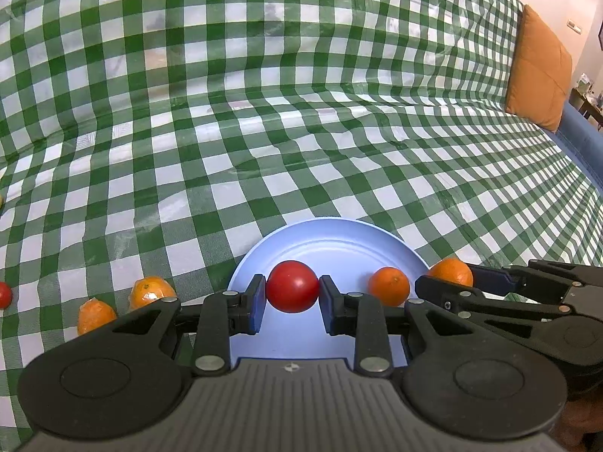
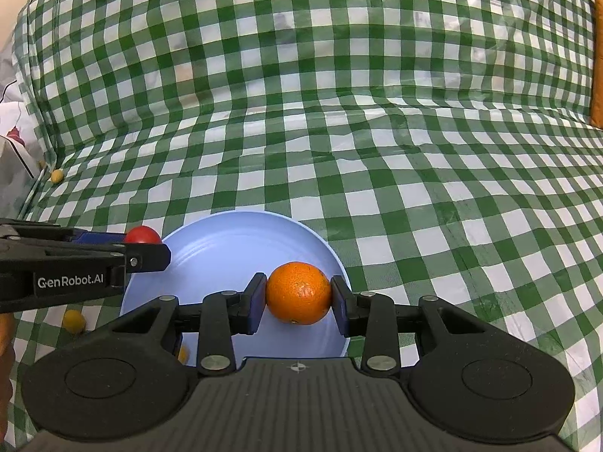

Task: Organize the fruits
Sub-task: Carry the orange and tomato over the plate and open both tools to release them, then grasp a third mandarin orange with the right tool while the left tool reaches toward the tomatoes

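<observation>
a home living room, by the look of it. a green-and-white checked plastic cloth [image 1: 301,132] is draped over the seat and backrest of what appears to be a blue upholstered sofa [image 1: 582,139], whose edge shows at the right. a square orange fabric cushion [image 1: 539,69] leans against the backrest. beyond it stand pale painted walls and a small cluttered side table [image 1: 586,92]. in the right wrist view, a white patterned fabric [image 2: 11,143] lies bunched at the cloth's left edge.

bright, even light, soft shadows, sharp focus, fisheye-bent edges.
</observation>
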Tool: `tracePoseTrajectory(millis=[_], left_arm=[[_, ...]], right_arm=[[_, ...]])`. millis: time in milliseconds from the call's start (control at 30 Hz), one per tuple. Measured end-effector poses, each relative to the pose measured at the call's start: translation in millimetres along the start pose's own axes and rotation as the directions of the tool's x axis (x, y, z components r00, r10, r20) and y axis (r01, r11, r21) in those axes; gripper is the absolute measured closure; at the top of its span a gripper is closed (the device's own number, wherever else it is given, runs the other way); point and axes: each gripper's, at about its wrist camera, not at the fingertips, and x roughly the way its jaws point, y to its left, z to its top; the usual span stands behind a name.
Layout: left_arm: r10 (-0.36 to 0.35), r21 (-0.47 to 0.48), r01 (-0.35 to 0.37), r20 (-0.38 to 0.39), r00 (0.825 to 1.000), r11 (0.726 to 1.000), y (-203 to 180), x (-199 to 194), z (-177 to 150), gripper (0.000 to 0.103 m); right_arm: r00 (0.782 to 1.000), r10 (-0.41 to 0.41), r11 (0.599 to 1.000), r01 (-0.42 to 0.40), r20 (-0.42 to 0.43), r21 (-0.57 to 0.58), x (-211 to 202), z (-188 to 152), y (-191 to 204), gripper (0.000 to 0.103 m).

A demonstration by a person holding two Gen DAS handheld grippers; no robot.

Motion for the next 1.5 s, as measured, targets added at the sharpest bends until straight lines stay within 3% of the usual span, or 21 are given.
tracePoseTrajectory(millis=[800,867,900,933,967,1067,1167,1200,1333,1500], left_arm=[[0.007,-0.031,-0.007,0.006,1.000,0.999,-40,-2,-14,0.070],[-0.011,-0.039,0.011,0.010,1.000,0.999,-41,-2,-14,0.067],[-0.020,-0.045,0.020,0.014,1.000,0.999,-45,-2,-14,0.060],[-0.026,-0.052,0.027,0.024,0.999,0.998,-44,-4,-14,0.058],[-0.025,-0.061,0.027,0.036,0.999,0.998,-39,-6,-12,0.058],[-0.006,-0.103,0.013,0.062,0.998,0.995,-27,-12,-7,0.058],[0.019,-0.163,-0.006,0.077,0.997,0.987,-6,-19,-1,0.066],[0.025,-0.180,-0.011,0.077,0.997,0.984,1,-21,0,0.073],[0.042,-0.187,-0.026,0.084,0.996,0.982,11,-25,2,0.084],[0.131,-0.225,-0.098,0.136,0.982,0.970,43,-38,12,0.085]], right_arm=[[1.000,0.000,1.000,0.000,-0.011,-0.008,4,1,0,0.065],[1.000,0.008,1.000,-0.008,-0.010,0.002,4,2,-2,0.064],[1.000,0.008,1.000,-0.008,-0.010,0.011,4,2,-2,0.063],[1.000,0.005,1.000,-0.005,-0.007,0.017,4,2,-3,0.056],[1.000,0.001,1.000,-0.001,-0.002,0.022,3,3,-3,0.050],[1.000,-0.007,0.999,0.006,0.023,0.035,0,6,-3,0.050],[0.999,-0.014,0.999,0.012,0.051,0.049,-4,9,-3,0.050],[0.998,-0.016,0.998,0.013,0.059,0.054,-5,10,-2,0.050],[0.996,-0.012,0.998,0.007,0.086,0.059,-7,15,4,0.050],[0.993,0.012,0.999,-0.017,0.118,0.042,-4,21,25,0.051]])
